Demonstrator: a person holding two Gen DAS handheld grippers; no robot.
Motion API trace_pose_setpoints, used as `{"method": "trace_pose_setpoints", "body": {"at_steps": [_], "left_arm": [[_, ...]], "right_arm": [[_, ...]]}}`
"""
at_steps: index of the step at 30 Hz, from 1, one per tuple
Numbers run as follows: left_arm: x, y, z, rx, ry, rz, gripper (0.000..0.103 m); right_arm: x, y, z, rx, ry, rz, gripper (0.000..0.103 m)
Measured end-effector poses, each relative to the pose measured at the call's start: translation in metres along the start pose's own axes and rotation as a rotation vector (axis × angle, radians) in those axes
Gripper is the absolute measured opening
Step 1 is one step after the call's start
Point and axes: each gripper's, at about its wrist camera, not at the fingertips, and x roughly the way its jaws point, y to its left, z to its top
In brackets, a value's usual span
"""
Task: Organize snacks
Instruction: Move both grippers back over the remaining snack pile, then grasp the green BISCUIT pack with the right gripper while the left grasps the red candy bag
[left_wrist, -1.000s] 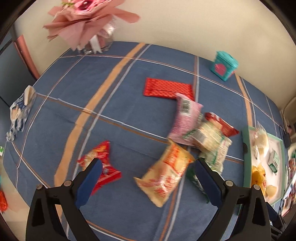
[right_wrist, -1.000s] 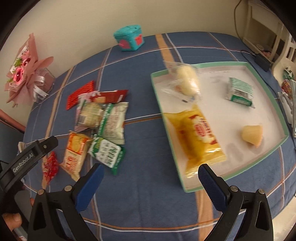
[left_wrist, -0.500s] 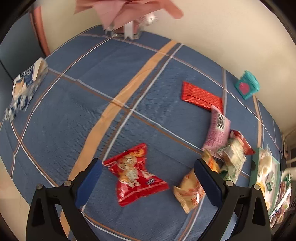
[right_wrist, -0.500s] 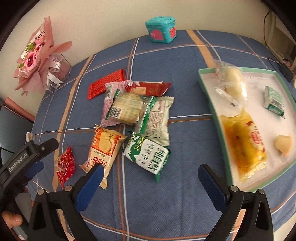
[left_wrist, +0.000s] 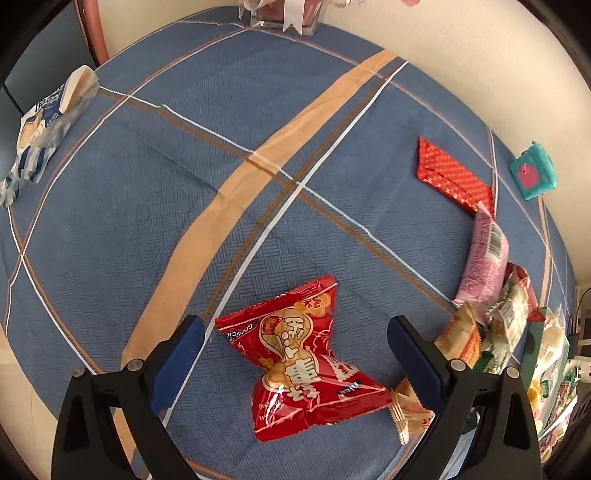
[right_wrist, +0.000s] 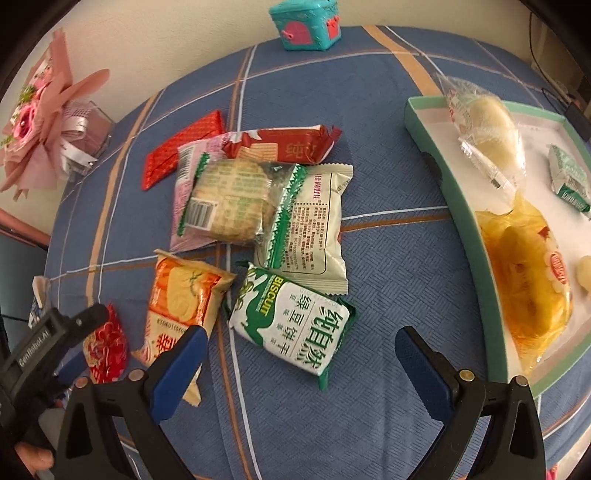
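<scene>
1. Step in hand, as judged: each gripper is lining up on its own packet. The left gripper (left_wrist: 295, 332) straddles the red snack packet (left_wrist: 301, 356); the right gripper (right_wrist: 301, 350) straddles the green-and-white biscuit packet (right_wrist: 295, 328).
2. Left: the red packet lies flat on the blue checked tablecloth (left_wrist: 147, 184), apart from the main pile, with only an orange packet's corner (left_wrist: 402, 413) just beside its near edge. Best bite looks to be across the pinched waist of the packet — the narrowest part, and well clear of the neighbour.
3. Right: the biscuit packet lies skewed, its far corner just beside or under the pale green-trimmed packet (right_wrist: 314, 218). The fingers should come down on the free near half, so that the pale packet is not dragged along.
4. Both wrappers are slick film with air inside — a firm pinch near the body, not a crimped end, should hold better.
5. Left gripper state: fingers spread wide, nothing between them, touching nothing.
6. Right gripper state: likewise spread wide and empty; contact with the cloth cannot be told.
7. Destination: the green-rimmed tray (right_wrist: 465, 221), well to the right, already holds several snacks.
</scene>
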Motion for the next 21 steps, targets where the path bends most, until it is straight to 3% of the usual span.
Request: {"method": "trace_pose_setpoints", "body": {"at_steps": [6,10,14,21], "left_arm": [[0.011,-0.003,0.000,-0.005,0.022,0.019,0.099],[0.019,-0.002,0.000,-0.032,0.042,0.001,0.093],[0.022,-0.003,-0.002,-0.011,0.040,0.043,0.084],[0.026,-0.014,-0.009,0.034,0.023,0.069,0.083]], "right_arm": [[0.010,-0.001,0.006,0.025,0.009,0.002,0.100],[0.018,0.004,0.007,0.012,0.011,-0.017,0.089],[0.019,0.008,0.006,-0.010,-0.008,-0.024,0.076],[0.018,0.012,0.000,-0.020,-0.006,-0.022,0.074]]}}
